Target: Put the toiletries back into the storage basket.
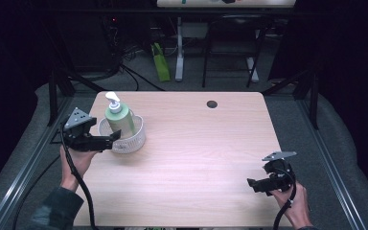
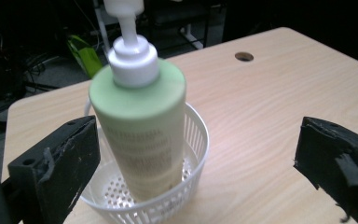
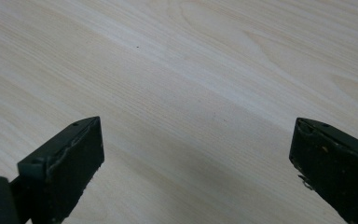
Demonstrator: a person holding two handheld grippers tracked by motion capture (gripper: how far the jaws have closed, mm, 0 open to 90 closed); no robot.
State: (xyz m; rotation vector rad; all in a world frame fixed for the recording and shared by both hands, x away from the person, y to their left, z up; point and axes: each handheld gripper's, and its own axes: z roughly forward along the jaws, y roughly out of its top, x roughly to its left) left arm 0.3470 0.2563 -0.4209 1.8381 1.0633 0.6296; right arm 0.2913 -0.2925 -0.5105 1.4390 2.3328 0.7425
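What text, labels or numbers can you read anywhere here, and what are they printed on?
None can be read.
Green pump bottle: pale printed lines across its front, too blurred to make out.
White basket, wooden table, left gripper and right gripper: no markings visible.

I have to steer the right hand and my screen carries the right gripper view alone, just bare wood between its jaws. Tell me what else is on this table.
Observer: A green pump bottle stands in a small white basket near the table's far left corner.
Operator: Report where the left gripper is.
Observer: The left gripper sits right at the basket's near left side, jaws wide open, pads off the bottle.
Operator: Give me my own position against that basket.
Observer: The right gripper is at the near right edge, far across the table from the basket, jaws pointing left.
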